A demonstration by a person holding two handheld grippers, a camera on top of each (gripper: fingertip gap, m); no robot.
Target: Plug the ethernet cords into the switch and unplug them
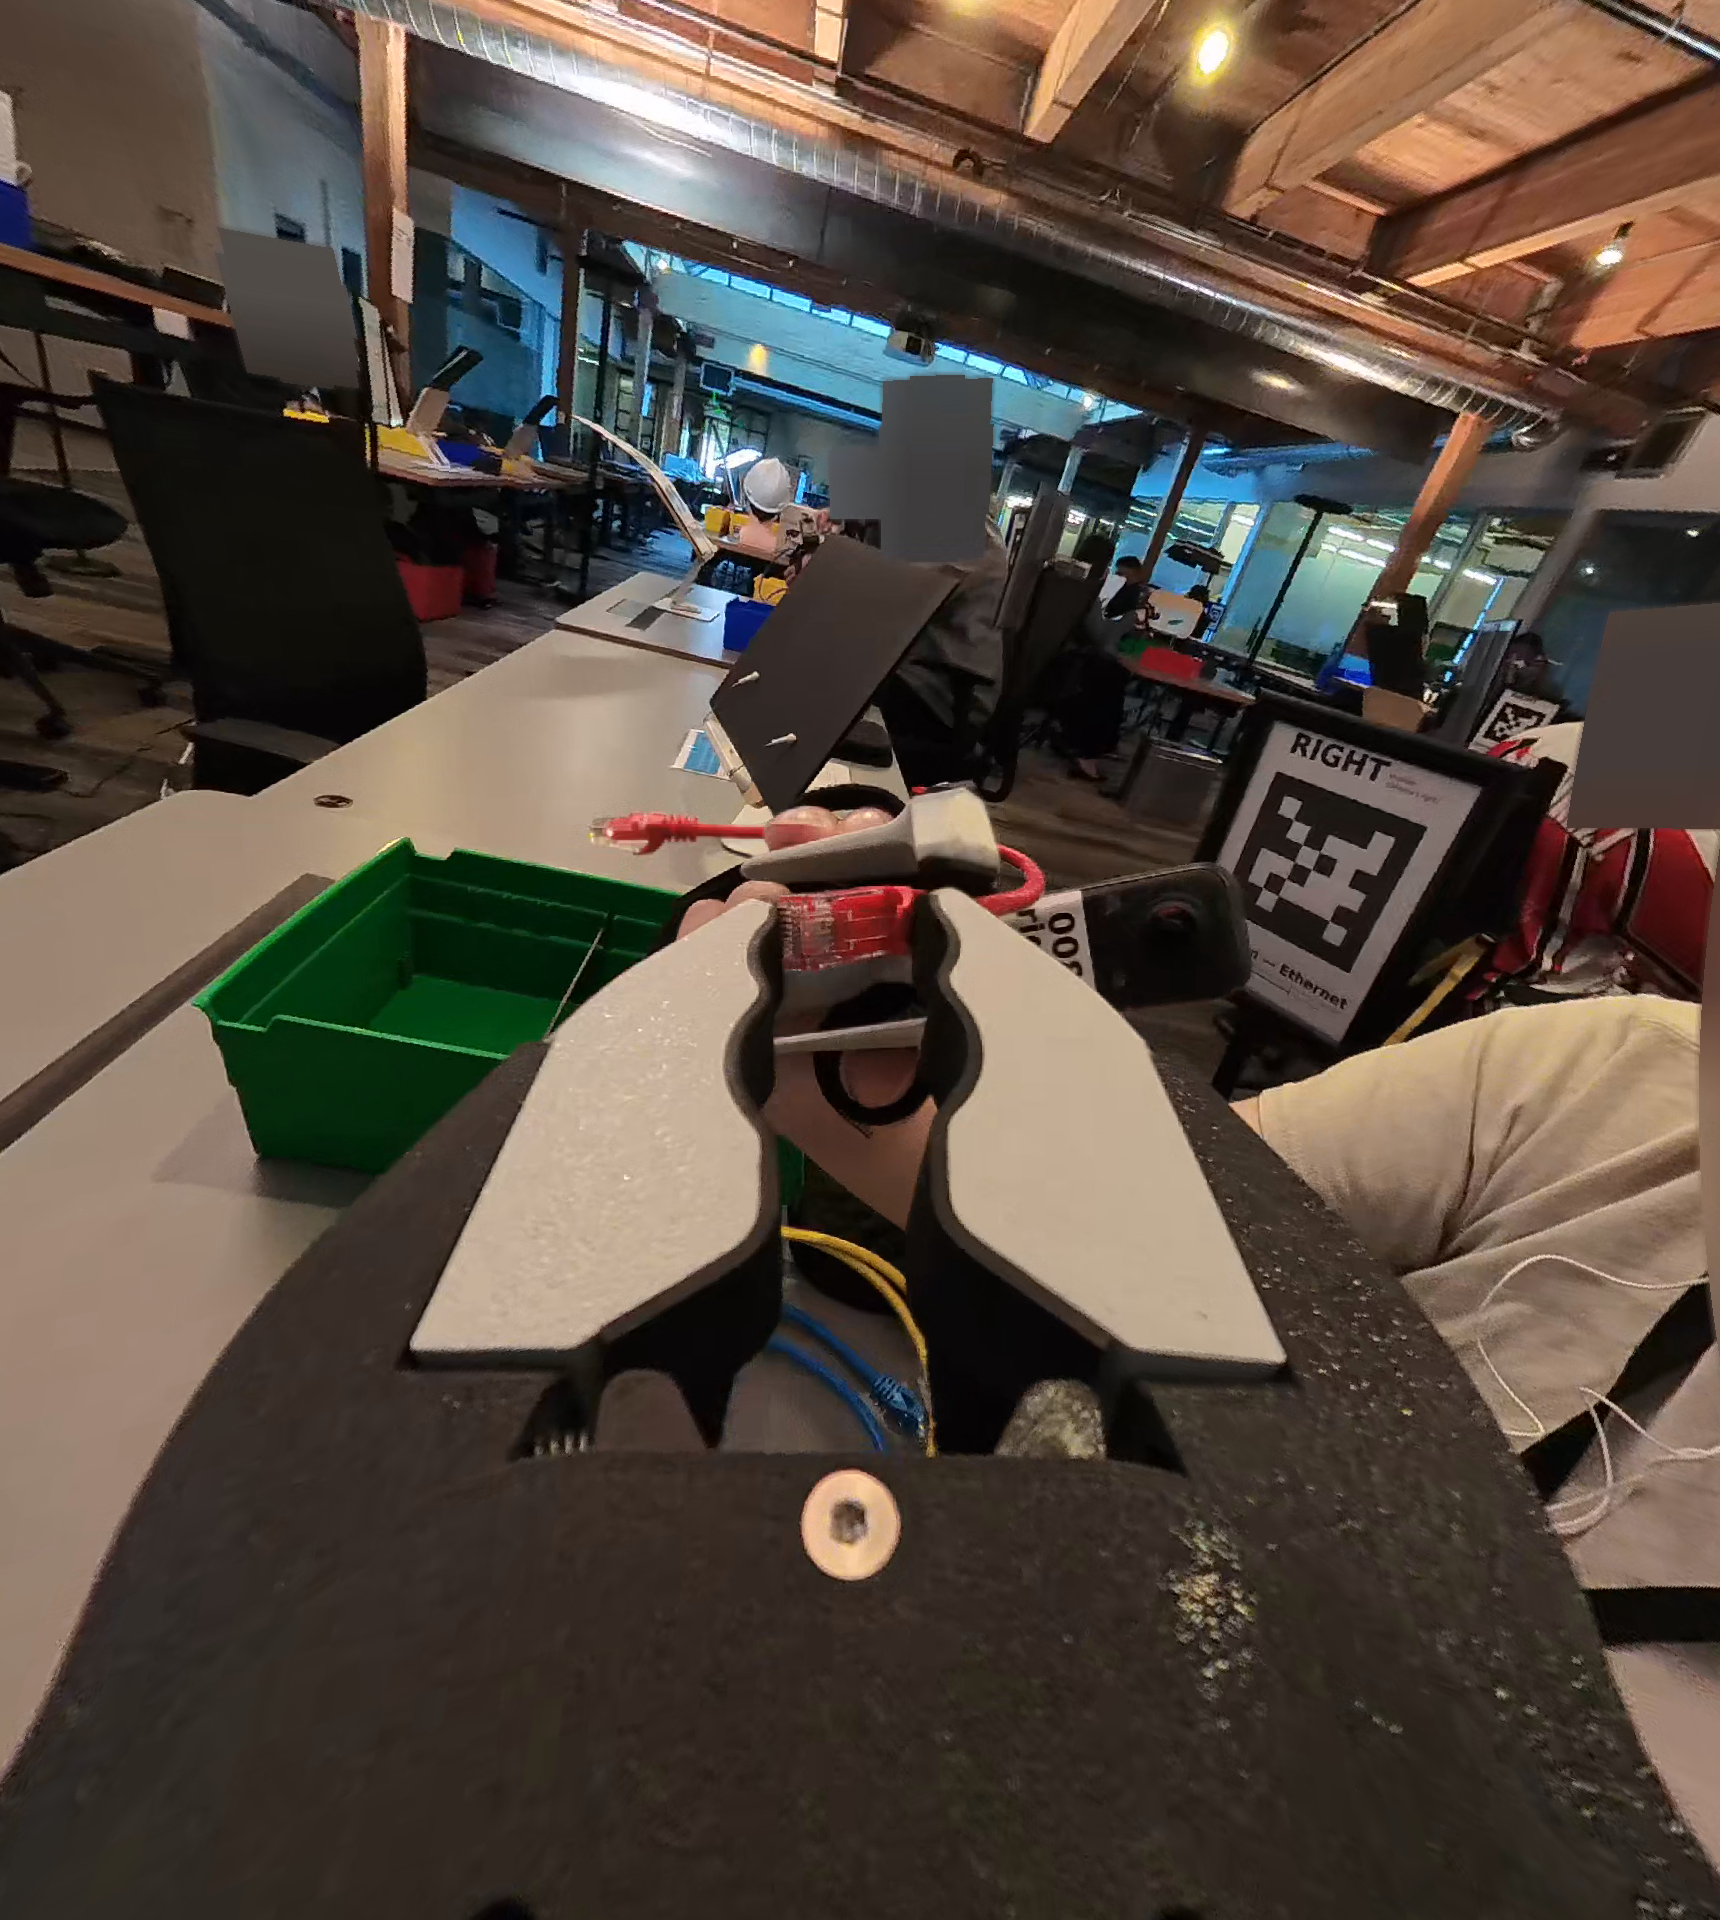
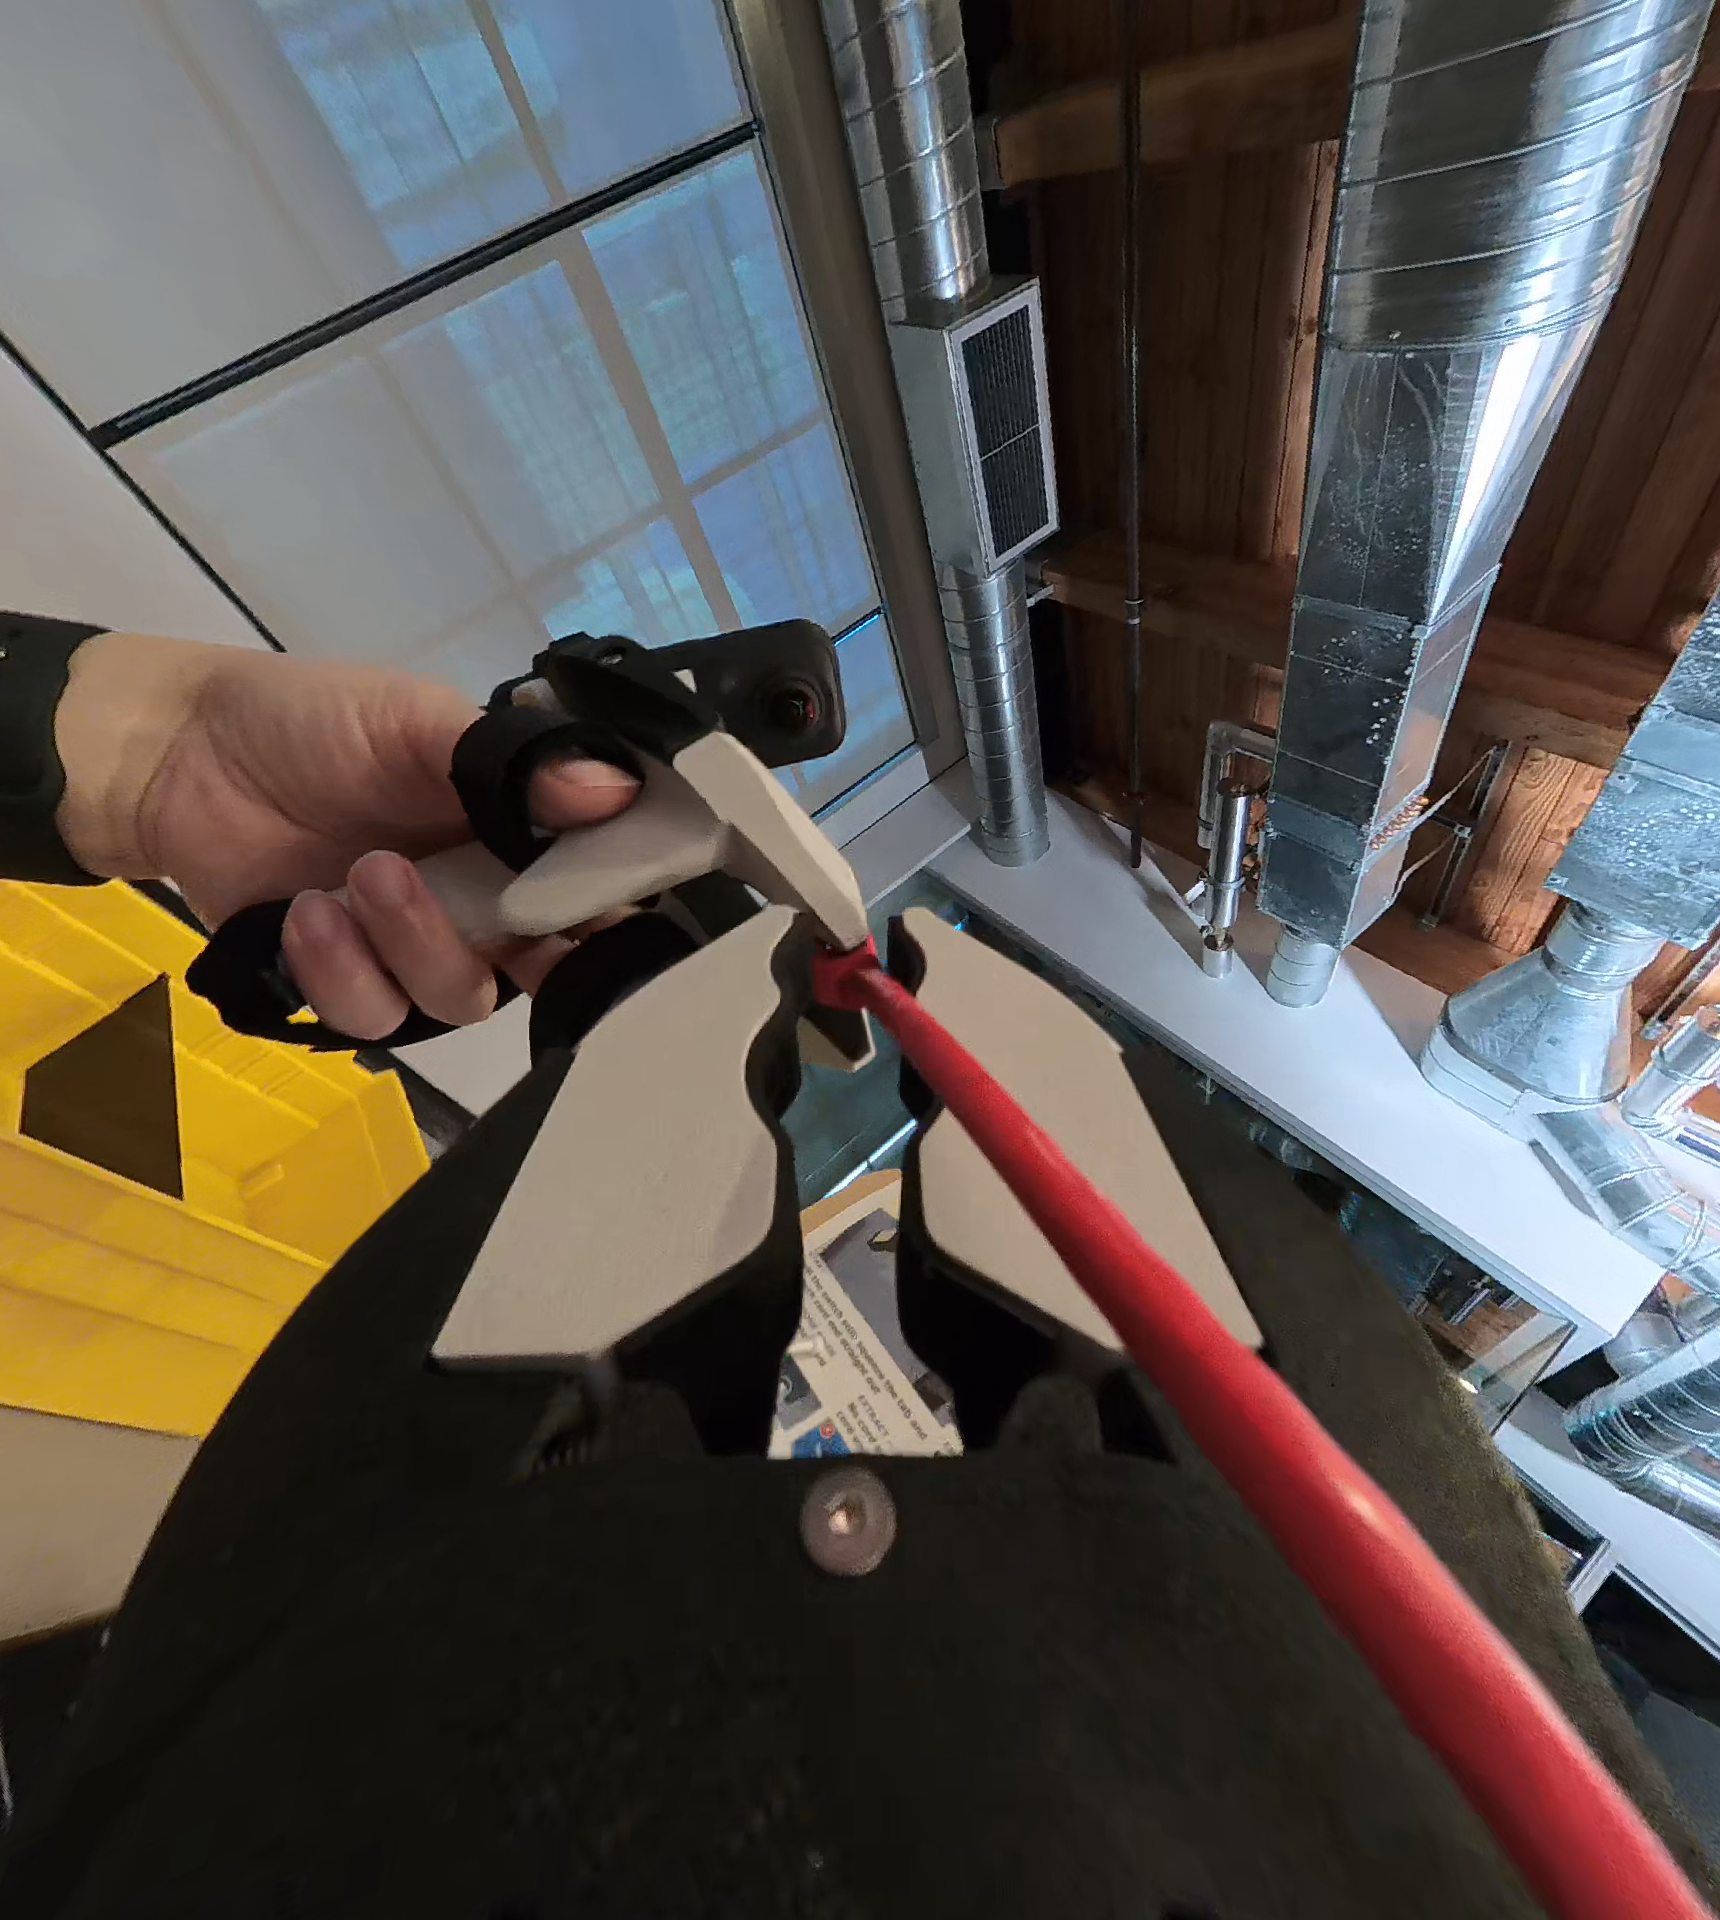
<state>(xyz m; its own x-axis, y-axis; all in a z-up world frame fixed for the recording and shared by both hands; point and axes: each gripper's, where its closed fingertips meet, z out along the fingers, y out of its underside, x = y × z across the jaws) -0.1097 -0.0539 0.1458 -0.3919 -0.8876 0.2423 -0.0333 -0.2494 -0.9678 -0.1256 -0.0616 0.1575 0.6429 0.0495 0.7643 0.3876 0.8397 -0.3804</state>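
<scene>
Both grippers are meeting in mid-air over a grey table (image 1: 482,727), crossing at their tips around one red cord (image 2: 1147,1309).

Left gripper (image 1: 848,928): its fingers (image 1: 690,997) are flanking the red plug (image 1: 840,925), and both black pads are appearing to press on the plug's sides. The plug is sitting crosswise between the tips, contacts toward the left finger. The right gripper's grey fingers are lying just above and below the plug.

Right gripper (image 2: 840,971): the plug's red boot (image 2: 840,977) is lying between its tips. The left pad is touching the boot; a sliver of space is showing between the boot and the right pad, so the grip is reading as released. The left gripper's grey finger (image 2: 783,831) is pressing down on the boot from above. The cord is running back from the tips, over the right finger and past the camera.

The cord's other plug (image 1: 643,831) is hanging free beyond the left gripper's tips, up and to the left. A green bin (image 1: 399,997) is sitting left of the left gripper. Blue and yellow cords (image 1: 856,1340) are lying below its fingers. A yellow bin (image 2: 108,1091) is sitting left of the right gripper. A hand (image 2: 243,790) wearing a black wristband is holding the left gripper.
</scene>
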